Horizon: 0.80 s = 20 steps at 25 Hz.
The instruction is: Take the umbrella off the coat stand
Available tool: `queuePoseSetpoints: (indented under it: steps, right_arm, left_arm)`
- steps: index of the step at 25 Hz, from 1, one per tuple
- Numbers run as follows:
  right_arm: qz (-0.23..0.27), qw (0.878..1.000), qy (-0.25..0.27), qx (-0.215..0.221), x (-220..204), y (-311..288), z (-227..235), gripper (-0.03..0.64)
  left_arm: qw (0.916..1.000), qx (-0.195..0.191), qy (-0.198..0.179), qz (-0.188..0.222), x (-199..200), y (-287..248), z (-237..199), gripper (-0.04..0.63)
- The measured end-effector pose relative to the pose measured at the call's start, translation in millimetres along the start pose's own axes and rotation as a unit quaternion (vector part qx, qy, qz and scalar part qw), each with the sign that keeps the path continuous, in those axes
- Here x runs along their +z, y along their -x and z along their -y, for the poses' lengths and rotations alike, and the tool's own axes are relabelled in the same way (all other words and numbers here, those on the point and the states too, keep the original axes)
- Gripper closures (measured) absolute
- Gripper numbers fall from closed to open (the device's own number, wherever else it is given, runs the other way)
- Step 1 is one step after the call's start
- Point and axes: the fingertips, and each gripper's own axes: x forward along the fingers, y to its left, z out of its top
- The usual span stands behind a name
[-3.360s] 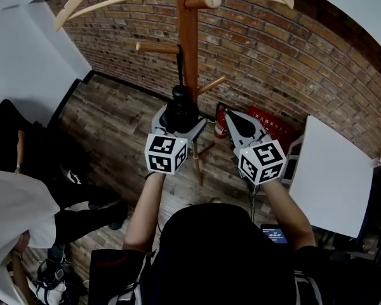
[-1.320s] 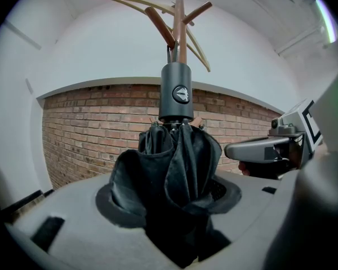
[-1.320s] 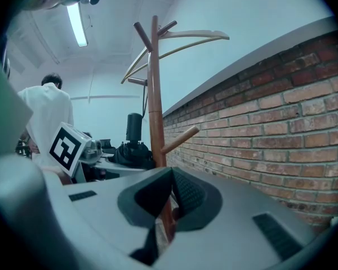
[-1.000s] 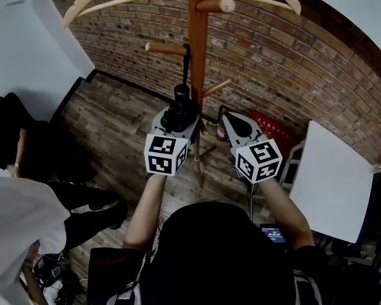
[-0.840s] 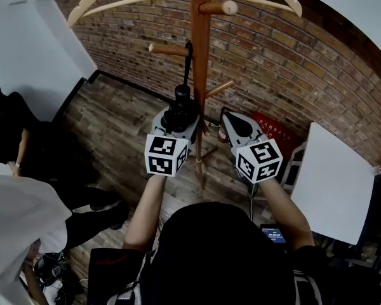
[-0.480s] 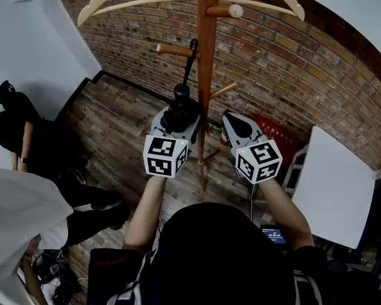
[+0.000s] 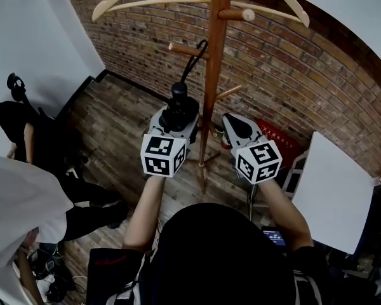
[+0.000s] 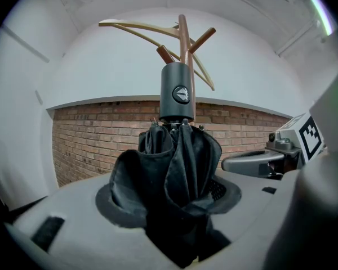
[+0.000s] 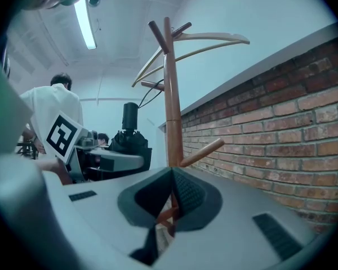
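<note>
Left gripper (image 8: 170, 198) you had clamped on folded black umbrella (image 8: 177, 151): jaws about half apart, pads pressing bunched canopy, handle end up. Your right gripper (image 9: 170, 207) was closed, empty, just beside coat stand (image 7: 213, 75) post. Grasp done. Strap (image 7: 192, 62) ran up to peg (image 7: 183, 48), loop apparently hooked over it, though small in head view. Left for you: lift loop clear, carry umbrella away.

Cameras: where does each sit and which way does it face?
Head view: head-mounted, steeply down at the coat stand; forearms, left tongs, right tongs show.
Left gripper view: on left tongs, facing the clamped umbrella.
Right gripper view: on shut right tongs, facing the stand.
Shared: both gripper views show stand, brick wall.
</note>
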Motion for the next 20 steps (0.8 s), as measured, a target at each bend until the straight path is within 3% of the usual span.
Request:
queuePoseSetpoints:
  steps: [20]
  right_arm:
    - [0.004, 1.000, 0.007, 0.029, 8.4, -12.2, -23.8, 0.589]
  left_arm:
    - [0.9993, 0.035, 0.001, 0.013, 14.7, 30.5, -22.1, 0.318]
